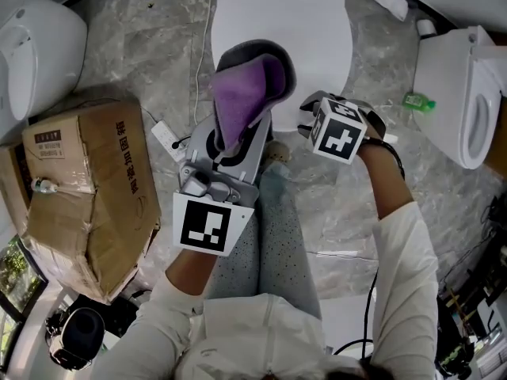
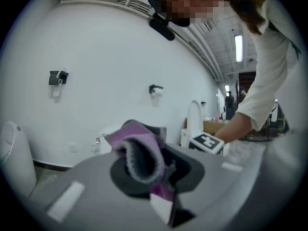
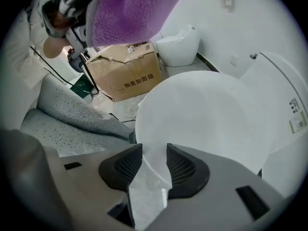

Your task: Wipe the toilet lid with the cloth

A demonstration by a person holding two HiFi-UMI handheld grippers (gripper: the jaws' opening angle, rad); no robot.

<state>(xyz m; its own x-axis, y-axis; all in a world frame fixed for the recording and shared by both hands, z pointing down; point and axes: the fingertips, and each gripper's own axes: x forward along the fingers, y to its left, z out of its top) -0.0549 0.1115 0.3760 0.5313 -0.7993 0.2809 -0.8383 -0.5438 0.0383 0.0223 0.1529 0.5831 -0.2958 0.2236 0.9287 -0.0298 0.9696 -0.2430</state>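
Grey marbled floor (image 1: 158,93), glossy and veined, carries a toilet whose lid (image 1: 317,30) is closed. The lid is smooth white plastic, a broad oval with a rounded front edge.

The left gripper (image 2: 154,177) is clamped on the cloth (image 1: 242,93), its dark ribbed pads pressing on a bunched fold. The cloth is thick and fleecy, purple on one face and grey on the other, and it curls over into a hood shape above the jaws. It hangs raised over the lid's front edge and, from the right gripper view, is clear of the lid's surface.

The right gripper (image 3: 154,153) holds nothing. Its two black mesh-textured pads stand a narrow gap apart, with the lid's edge and the pale floor showing between them. It sits just beside the cloth, near the lid's front edge.

At the floor's left side lies a cardboard box (image 1: 87,188), brown, taped and dented at its corners. A white power strip (image 1: 165,138) lies between the box and the toilet. At the right side stands a second toilet (image 1: 463,93) of glazed white, its seat open, with a small green bottle (image 1: 417,100) on the floor beside it.

The person wears speckled grey trousers (image 1: 269,236) and white sleeves (image 1: 408,252).
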